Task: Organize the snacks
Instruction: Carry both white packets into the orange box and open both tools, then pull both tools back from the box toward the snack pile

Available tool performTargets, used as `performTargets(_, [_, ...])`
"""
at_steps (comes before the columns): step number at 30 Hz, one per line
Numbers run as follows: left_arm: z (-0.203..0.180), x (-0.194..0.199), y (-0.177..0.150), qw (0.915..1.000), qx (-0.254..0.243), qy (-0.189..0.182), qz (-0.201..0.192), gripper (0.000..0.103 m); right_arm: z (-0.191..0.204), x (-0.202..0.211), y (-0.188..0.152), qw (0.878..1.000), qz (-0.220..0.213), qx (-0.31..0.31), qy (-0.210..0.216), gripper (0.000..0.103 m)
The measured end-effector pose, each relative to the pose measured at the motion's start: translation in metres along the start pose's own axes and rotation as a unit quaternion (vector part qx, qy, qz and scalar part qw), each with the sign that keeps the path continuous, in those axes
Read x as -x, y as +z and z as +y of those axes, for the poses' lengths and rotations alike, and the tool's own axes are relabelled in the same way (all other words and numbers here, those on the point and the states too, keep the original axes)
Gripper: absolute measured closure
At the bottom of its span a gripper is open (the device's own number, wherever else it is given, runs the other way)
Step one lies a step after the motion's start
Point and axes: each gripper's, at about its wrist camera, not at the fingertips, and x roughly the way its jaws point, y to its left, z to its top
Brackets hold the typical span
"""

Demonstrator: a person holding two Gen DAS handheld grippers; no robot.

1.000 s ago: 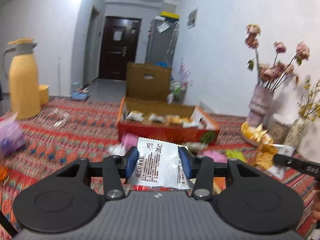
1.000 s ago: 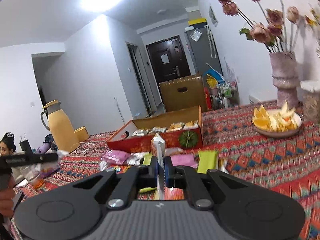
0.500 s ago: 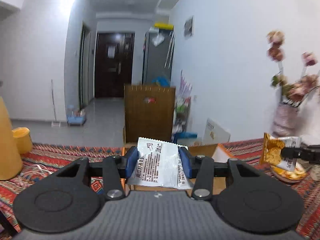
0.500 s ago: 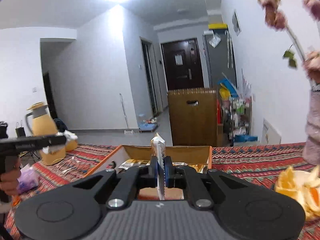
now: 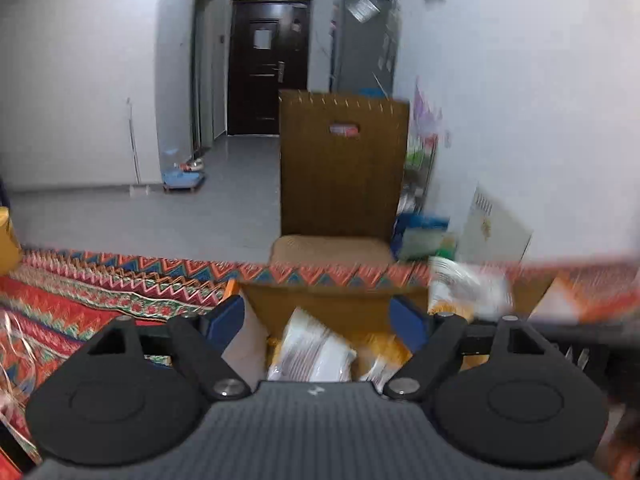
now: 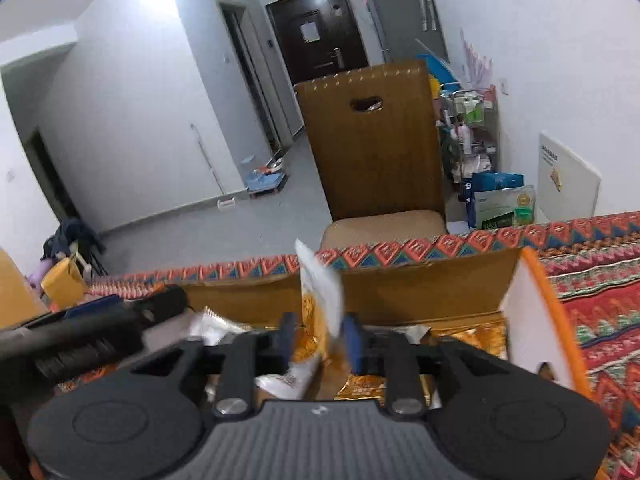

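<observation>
My left gripper (image 5: 318, 322) is open over the cardboard snack box (image 5: 332, 300). A white snack packet (image 5: 308, 354) lies loose in the box below its jaws. My right gripper (image 6: 319, 338) is open over the same box (image 6: 432, 292). A white and orange snack packet (image 6: 322, 292) stands between its jaws, free of both pads and tilting. Several gold and white packets (image 6: 460, 340) lie in the box. The right gripper shows blurred at the right of the left wrist view (image 5: 580, 332). The left gripper shows at the left of the right wrist view (image 6: 80, 332).
The box sits on a table with a red patterned cloth (image 6: 592, 280). A brown chair (image 6: 372, 140) stands behind the table's far edge. A white box flap with orange edge (image 6: 532, 312) rises at the right. A yellow jug (image 6: 16, 288) stands at the far left.
Both grippers moved forward over the box and opened. The left let go of its white packet, which now lies in the box. The right released its packet.
</observation>
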Motion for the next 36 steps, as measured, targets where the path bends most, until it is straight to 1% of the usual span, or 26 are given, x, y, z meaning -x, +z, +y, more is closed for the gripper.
performTargets(1, [-0.001, -0.004, -0.004, 0.9999, -0.006, -0.002, 0.009, 0.020, 0.001, -0.002, -0.004, 1.000, -0.002, 0.003, -0.001, 0.063])
performTargets(2, [0.002, -0.004, -0.004, 0.9997, 0.002, -0.014, 0.017, 0.020, 0.003, -0.002, -0.006, 1.000, -0.001, 0.007, -0.003, 0.063])
performTargets(3, [0.006, -0.001, -0.003, 0.9995, 0.013, -0.028, 0.006, 0.017, 0.004, 0.001, -0.007, 1.000, -0.008, 0.011, 0.001, 0.063])
performTargets(4, [0.007, 0.001, -0.004, 0.9995, 0.018, -0.027, -0.006, 0.015, 0.005, 0.004, -0.008, 1.000, -0.019, 0.015, 0.006, 0.059])
performTargets(5, [0.008, 0.002, -0.005, 0.9995, 0.021, -0.019, -0.010, 0.013, 0.006, 0.004, -0.009, 1.000, -0.021, 0.015, 0.004, 0.056])
performTargets(7, [0.005, -0.001, -0.004, 0.9995, 0.023, -0.022, -0.003, 0.013, 0.006, 0.003, -0.010, 1.000, -0.020, 0.013, 0.000, 0.055])
performTargets(9, [0.005, 0.000, -0.005, 0.9996, 0.022, -0.017, -0.007, 0.013, 0.006, 0.005, -0.009, 0.999, -0.027, 0.016, 0.001, 0.056])
performTargets(11, [0.005, 0.008, -0.009, 0.9994, 0.024, -0.004, -0.023, 0.013, 0.008, 0.011, -0.010, 0.999, -0.050, 0.021, 0.003, 0.056])
performTargets(13, [0.009, 0.019, -0.008, 0.9988, 0.026, -0.006, -0.041, 0.011, 0.008, 0.020, -0.013, 0.997, -0.067, 0.023, 0.000, 0.055])
performTargets(16, [0.013, 0.038, -0.005, 0.9994, 0.018, -0.007, -0.029, 0.008, 0.005, 0.036, -0.013, 0.998, -0.067, 0.005, 0.003, 0.056])
performTargets(17, [0.015, 0.047, -0.004, 0.9996, 0.014, -0.004, -0.025, 0.006, 0.002, 0.042, -0.010, 0.998, -0.068, -0.004, 0.002, 0.055])
performTargets(19, [0.019, 0.064, 0.002, 0.9998, 0.000, 0.013, -0.014, 0.006, 0.001, 0.063, -0.006, 0.997, -0.081, -0.013, 0.002, 0.054])
performTargets(23, [0.033, 0.117, 0.008, 0.9994, -0.012, 0.019, -0.025, 0.006, 0.007, 0.113, 0.000, 0.995, -0.096, 0.005, 0.018, 0.054])
performTargets(25, [0.041, 0.152, 0.004, 0.9991, -0.012, 0.014, -0.038, 0.004, 0.009, 0.142, -0.002, 0.995, -0.100, 0.018, 0.021, 0.052])
performTargets(26, [0.047, 0.169, 0.000, 0.9988, -0.011, 0.011, -0.047, 0.003, 0.008, 0.162, -0.004, 0.994, -0.103, 0.020, 0.024, 0.049])
performTargets(28, [0.056, 0.212, -0.018, 0.9976, -0.007, 0.009, -0.068, 0.002, 0.005, 0.204, -0.017, 0.992, -0.116, 0.016, 0.038, 0.039])
performTargets(29, [0.060, 0.231, -0.027, 0.9970, -0.006, 0.004, -0.078, 0.000, 0.003, 0.225, -0.026, 0.991, -0.121, 0.015, 0.047, 0.032])
performTargets(30, [0.063, 0.253, -0.039, 0.9960, -0.007, -0.002, -0.089, 0.000, 0.002, 0.245, -0.037, 0.990, -0.126, 0.017, 0.053, 0.028])
performTargets(31, [0.064, 0.275, -0.053, 0.9945, -0.010, -0.006, -0.104, 0.000, 0.000, 0.265, -0.050, 0.989, -0.132, 0.021, 0.059, 0.027])
performTargets(32, [0.065, 0.293, -0.067, 0.9930, -0.015, -0.001, -0.117, 0.000, 0.000, 0.286, -0.064, 0.988, -0.138, 0.029, 0.060, 0.025])
performTargets(33, [0.063, 0.312, -0.083, 0.9918, -0.019, 0.016, -0.125, 0.000, -0.001, 0.304, -0.078, 0.987, -0.145, 0.035, 0.057, 0.024])
performTargets(35, [0.057, 0.344, -0.114, 0.9886, -0.039, 0.042, -0.140, 0.000, 0.000, 0.339, -0.110, 0.985, -0.160, 0.049, 0.049, 0.016])
performTargets(36, [0.054, 0.360, -0.129, 0.9871, -0.046, 0.049, -0.145, 0.000, 0.000, 0.354, -0.125, 0.984, -0.166, 0.054, 0.045, 0.014])
